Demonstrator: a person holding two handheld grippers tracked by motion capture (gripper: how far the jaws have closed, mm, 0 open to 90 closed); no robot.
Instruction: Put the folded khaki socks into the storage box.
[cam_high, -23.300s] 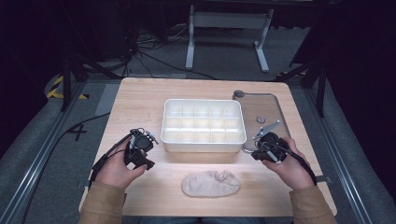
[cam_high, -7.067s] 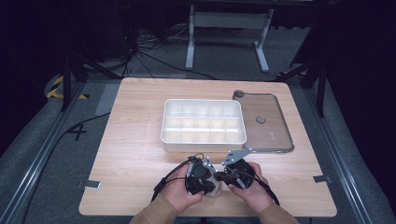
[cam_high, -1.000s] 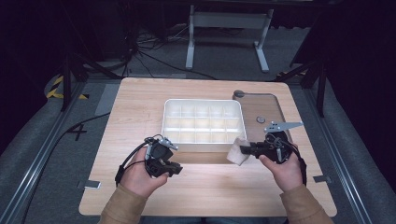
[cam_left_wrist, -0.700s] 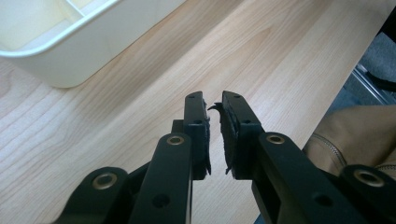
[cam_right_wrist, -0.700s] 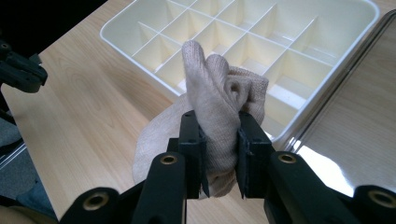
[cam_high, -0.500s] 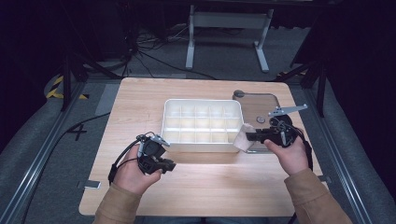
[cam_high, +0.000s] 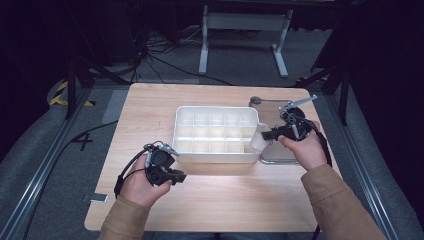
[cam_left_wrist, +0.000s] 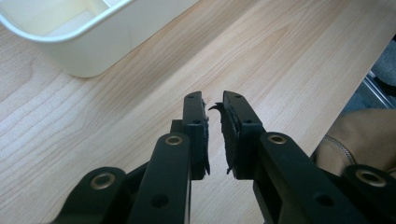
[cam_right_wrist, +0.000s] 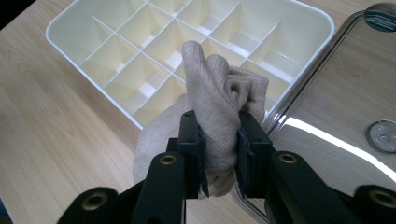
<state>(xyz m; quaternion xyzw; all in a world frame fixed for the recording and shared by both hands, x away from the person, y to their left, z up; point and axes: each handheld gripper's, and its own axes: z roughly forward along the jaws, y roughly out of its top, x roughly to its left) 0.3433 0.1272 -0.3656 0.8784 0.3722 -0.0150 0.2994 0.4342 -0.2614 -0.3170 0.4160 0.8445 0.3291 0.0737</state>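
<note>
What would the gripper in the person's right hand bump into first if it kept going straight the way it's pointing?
Probably the white divided tray: the right gripper, clamped on a rolled beige sock, points at the tray's near corner compartments, though depth is hard to judge.

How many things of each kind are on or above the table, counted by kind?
Divided white tray: 1
Clear lid: 1
Beige rolled sock: 1
Hand-held gripper: 2, left and right
Total: 5

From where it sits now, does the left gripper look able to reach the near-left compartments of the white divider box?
Probably yes. The left gripper is empty and sits just in front of the divider box; nothing lies between them, and the right gripper holds the sock at the far end.
</note>
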